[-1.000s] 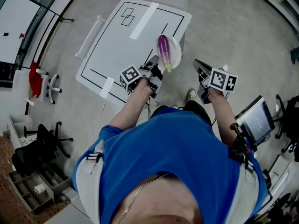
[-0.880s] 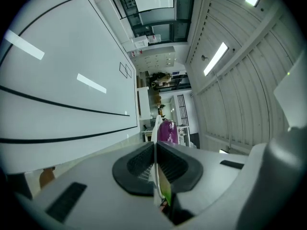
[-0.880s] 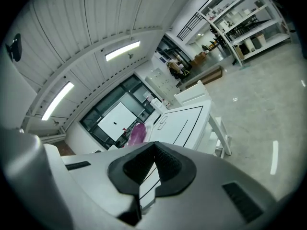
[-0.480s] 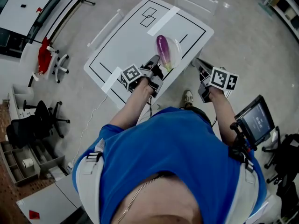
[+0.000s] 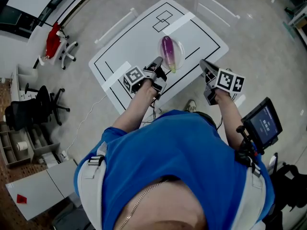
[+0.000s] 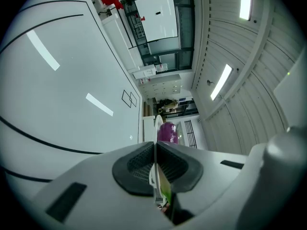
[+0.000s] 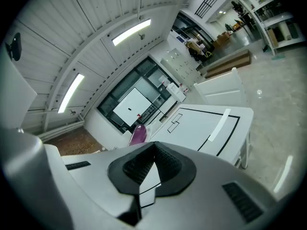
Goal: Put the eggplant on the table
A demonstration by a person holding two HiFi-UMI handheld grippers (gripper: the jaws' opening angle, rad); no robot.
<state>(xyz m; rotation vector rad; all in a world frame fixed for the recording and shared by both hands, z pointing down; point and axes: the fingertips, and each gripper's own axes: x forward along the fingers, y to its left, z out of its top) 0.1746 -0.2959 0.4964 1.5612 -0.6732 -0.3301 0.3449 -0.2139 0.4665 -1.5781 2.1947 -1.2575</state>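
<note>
Left gripper (image 5: 157, 64) pinches the plate (image 5: 181, 50) rim, eggplant (image 5: 167, 49) lying lengthwise just ahead; right gripper (image 5: 204, 64), closed empty, is farther

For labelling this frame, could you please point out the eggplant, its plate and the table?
eggplant (image 5: 167, 48): head view, middle of the purple body.
plate (image 5: 181, 52): head view, right rim.
table (image 5: 139, 42): head view, bare white top left of the plate.

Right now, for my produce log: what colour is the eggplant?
Purple eggplant, green at its stem end, lying on the plate; clearest in the head view.
</note>
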